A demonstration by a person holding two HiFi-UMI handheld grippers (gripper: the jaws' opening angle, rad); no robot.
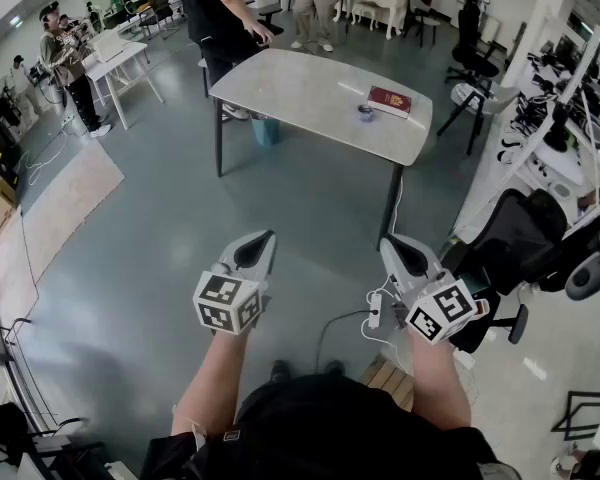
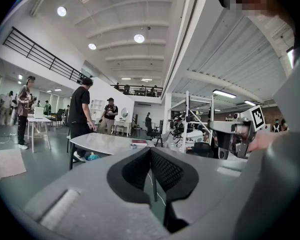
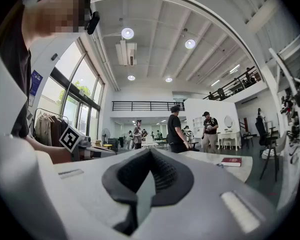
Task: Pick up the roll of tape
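The roll of tape (image 1: 365, 112) is a small greyish ring on the pale table (image 1: 300, 93), just left of a red book (image 1: 390, 100). Both of my grippers are held up over the floor, well short of the table and pointing toward it. The left gripper (image 1: 269, 235) is shut with nothing in it, and so is the right gripper (image 1: 386, 240). In the left gripper view the tips (image 2: 150, 149) meet, with the tape (image 2: 132, 145) tiny and far beyond them. In the right gripper view the closed tips (image 3: 150, 151) sit left of the book (image 3: 231, 161).
A person in black (image 1: 215, 13) stands at the table's far left corner. A black office chair (image 1: 520, 238) is close on my right. A power strip with cable (image 1: 375, 310) lies on the floor. A blue bin (image 1: 265, 130) sits under the table.
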